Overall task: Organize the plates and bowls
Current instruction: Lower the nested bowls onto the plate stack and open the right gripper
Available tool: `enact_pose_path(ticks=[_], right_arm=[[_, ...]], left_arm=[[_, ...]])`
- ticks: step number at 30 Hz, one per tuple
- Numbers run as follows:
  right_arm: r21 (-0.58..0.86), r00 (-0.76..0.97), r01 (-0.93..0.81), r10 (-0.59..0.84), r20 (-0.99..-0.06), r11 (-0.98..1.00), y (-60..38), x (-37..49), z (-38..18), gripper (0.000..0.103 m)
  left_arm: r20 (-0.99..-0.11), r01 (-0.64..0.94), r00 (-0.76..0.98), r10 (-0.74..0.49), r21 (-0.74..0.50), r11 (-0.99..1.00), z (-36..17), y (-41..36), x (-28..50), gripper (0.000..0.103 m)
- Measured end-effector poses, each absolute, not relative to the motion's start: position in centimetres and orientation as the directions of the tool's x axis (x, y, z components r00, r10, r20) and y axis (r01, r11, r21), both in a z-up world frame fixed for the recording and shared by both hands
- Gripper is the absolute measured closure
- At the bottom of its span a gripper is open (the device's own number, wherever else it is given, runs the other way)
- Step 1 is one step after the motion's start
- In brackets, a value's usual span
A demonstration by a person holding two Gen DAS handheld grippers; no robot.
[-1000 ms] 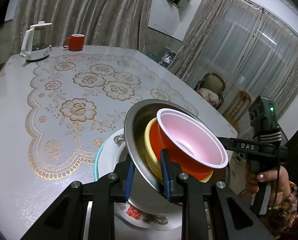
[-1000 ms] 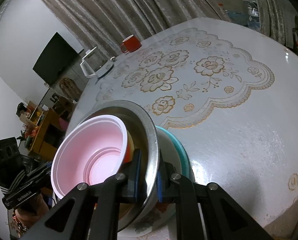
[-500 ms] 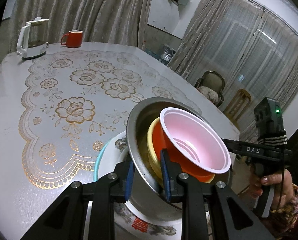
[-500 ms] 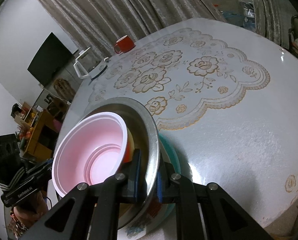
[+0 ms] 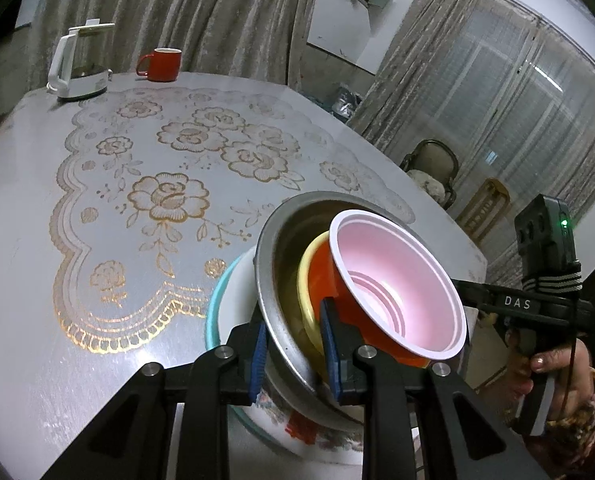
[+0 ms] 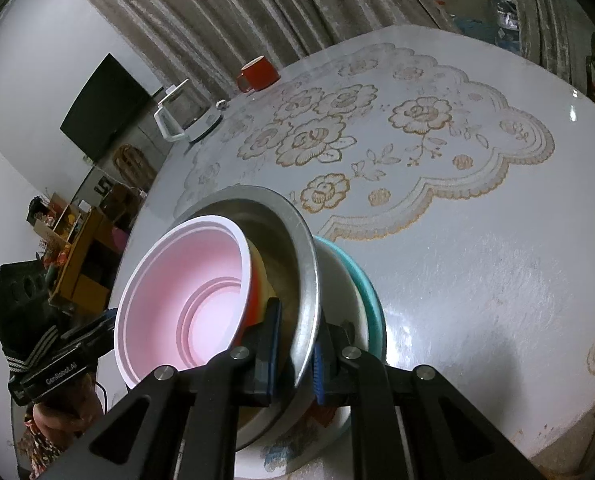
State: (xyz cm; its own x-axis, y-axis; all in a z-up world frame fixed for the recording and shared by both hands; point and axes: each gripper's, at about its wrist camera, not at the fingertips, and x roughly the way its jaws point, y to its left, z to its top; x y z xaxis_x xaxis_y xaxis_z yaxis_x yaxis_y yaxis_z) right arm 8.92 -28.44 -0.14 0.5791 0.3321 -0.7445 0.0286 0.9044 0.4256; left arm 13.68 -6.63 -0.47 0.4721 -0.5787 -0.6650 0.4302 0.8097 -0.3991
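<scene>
Both grippers (image 5: 293, 354) (image 6: 295, 360) clamp the steel bowl's (image 5: 275, 280) rim — only the right view shows the television (image 6: 105, 108).

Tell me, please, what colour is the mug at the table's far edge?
The mug is red, clearest in the left wrist view.

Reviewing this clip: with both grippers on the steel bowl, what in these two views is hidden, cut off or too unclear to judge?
- Whether the steel bowl rests on the plate or is lifted: both views, contact hidden by the bowl and fingers.
- Yellow bowl: mostly covered by the red bowl, both views.
- Plate's near edge: cut off by the grippers, both views.
- Contents of the red mug and kettle: too far off.
</scene>
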Motion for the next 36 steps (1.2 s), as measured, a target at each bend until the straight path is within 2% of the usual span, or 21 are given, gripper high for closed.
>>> enact_pose_path(ticks=[8,11,14,18,21,24,30,31,32,33,35,36], right_arm=[[0.418,0.567,0.039,0.324,-0.757,0.908,-28.5,8.3,-0.8,0.089],[0.432,0.569,0.044,0.333,-0.752,0.901,-28.5,8.0,-1.0,0.081],[0.442,0.579,0.037,0.341,-0.741,0.896,-28.7,7.3,-0.8,0.076],[0.452,0.570,0.043,0.350,-0.744,0.891,-28.9,6.3,-0.9,0.076],[0.465,0.571,0.026,0.368,-0.734,0.885,-28.7,5.4,-1.1,0.077],[0.487,0.585,0.008,0.391,-0.711,0.874,-28.5,5.2,-1.1,0.087],[0.443,0.602,0.006,0.351,-0.717,0.896,-27.8,5.8,-1.1,0.086],[0.441,0.605,0.003,0.350,-0.715,0.897,-27.7,5.6,-1.0,0.085],[0.440,0.607,0.005,0.347,-0.715,0.898,-27.7,5.5,-1.0,0.083],[0.428,0.611,0.015,0.331,-0.719,0.904,-27.6,5.3,-0.9,0.074],[0.412,0.619,0.021,0.311,-0.721,0.911,-27.6,4.9,-0.7,0.066],[0.412,0.625,0.021,0.309,-0.716,0.911,-27.6,4.7,-0.6,0.064]], left_arm=[[-0.673,0.417,0.462,-0.577,-0.410,0.812,-1.6,-6.7,13.0,0.079],[-0.670,0.416,0.474,-0.571,-0.401,0.816,-1.7,-6.3,12.5,0.079],[-0.661,0.418,0.474,-0.582,-0.412,0.809,-1.6,-5.9,11.8,0.074],[-0.657,0.416,0.476,-0.585,-0.418,0.808,-1.7,-5.4,10.4,0.074],[-0.654,0.424,0.485,-0.581,-0.404,0.810,-1.4,-5.6,9.8,0.076],[-0.666,0.430,0.495,-0.559,-0.371,0.823,-1.3,-6.3,10.1,0.077],[-0.666,0.414,0.493,-0.560,-0.386,0.824,-1.6,-6.2,10.1,0.076],[-0.670,0.410,0.490,-0.558,-0.388,0.826,-1.5,-6.1,9.9,0.074],[-0.671,0.407,0.490,-0.557,-0.389,0.827,-1.5,-6.1,9.7,0.067],[-0.674,0.401,0.493,-0.551,-0.386,0.831,-1.5,-5.9,9.4,0.053],[-0.682,0.380,0.508,-0.525,-0.370,0.848,-1.4,-5.5,8.6,0.035],[-0.681,0.367,0.520,-0.515,-0.366,0.855,-1.3,-5.2,8.2,0.032]])
